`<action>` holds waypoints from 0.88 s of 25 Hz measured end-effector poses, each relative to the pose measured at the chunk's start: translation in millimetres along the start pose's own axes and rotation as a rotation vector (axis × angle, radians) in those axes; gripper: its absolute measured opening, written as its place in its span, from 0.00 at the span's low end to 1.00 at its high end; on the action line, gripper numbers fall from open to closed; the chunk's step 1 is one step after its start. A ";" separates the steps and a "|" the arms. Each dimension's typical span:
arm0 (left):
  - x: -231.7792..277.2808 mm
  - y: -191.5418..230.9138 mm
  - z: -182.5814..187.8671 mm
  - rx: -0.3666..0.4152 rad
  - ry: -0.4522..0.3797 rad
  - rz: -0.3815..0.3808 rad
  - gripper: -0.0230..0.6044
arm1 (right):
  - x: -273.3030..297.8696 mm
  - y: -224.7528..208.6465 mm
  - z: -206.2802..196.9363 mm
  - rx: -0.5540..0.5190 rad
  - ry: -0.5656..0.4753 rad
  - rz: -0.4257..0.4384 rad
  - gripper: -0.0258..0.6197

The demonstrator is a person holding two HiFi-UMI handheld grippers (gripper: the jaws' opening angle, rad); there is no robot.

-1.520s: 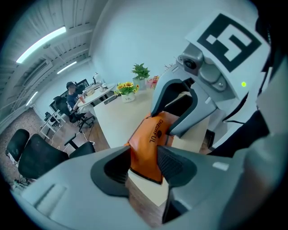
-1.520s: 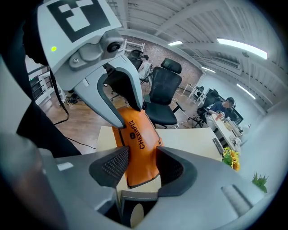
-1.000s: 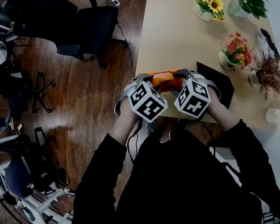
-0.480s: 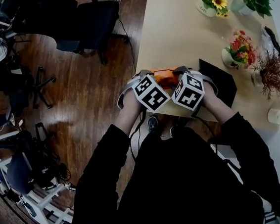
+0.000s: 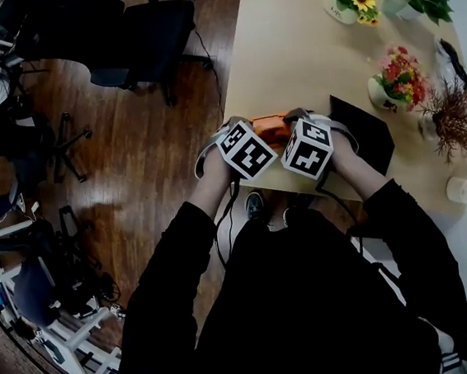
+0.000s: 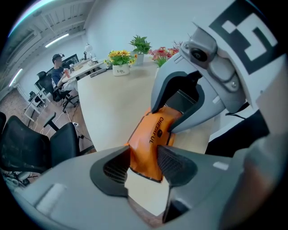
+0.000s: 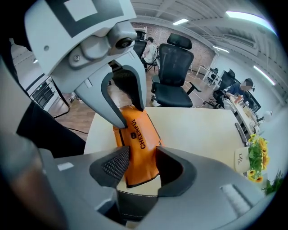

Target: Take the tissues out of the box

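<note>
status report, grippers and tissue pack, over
Left gripper and right gripper both shut on orange tissue pack. Pack at table near edge. Nothing blocking.

The left claw (image 6: 145, 164) grips orange tissue pack (image 6: 148, 139); right claw (image 6: 163, 119) opposite.

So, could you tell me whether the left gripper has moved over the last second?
Yes: in the head view the left gripper has shifted up the picture toward the table's near edge, covering more of the orange pack.
</note>
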State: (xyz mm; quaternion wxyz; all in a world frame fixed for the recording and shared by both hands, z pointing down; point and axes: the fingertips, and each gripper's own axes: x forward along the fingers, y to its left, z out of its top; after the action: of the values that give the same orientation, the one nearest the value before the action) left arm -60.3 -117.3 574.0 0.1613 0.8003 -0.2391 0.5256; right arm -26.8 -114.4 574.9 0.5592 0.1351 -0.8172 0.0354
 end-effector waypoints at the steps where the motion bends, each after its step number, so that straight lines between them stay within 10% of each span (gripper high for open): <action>1: 1.5 0.9 0.4 -0.003 -0.002 -0.002 0.31 | 1.0 -1.3 -0.4 0.003 -0.002 0.002 0.33; 13: -0.8 10.8 -8.1 -0.051 -0.117 -0.024 0.45 | -0.7 -7.6 -1.3 0.071 -0.093 0.039 0.40; 22: -34.2 8.9 3.6 -0.032 -0.208 0.043 0.50 | -39.9 -15.3 8.4 0.075 -0.168 -0.093 0.40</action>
State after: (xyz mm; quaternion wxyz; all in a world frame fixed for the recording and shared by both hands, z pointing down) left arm -73.8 -119.3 541.2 0.1371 0.8425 -0.2801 0.4392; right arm -16.9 -123.6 533.5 0.4844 0.1964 -0.8520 0.0283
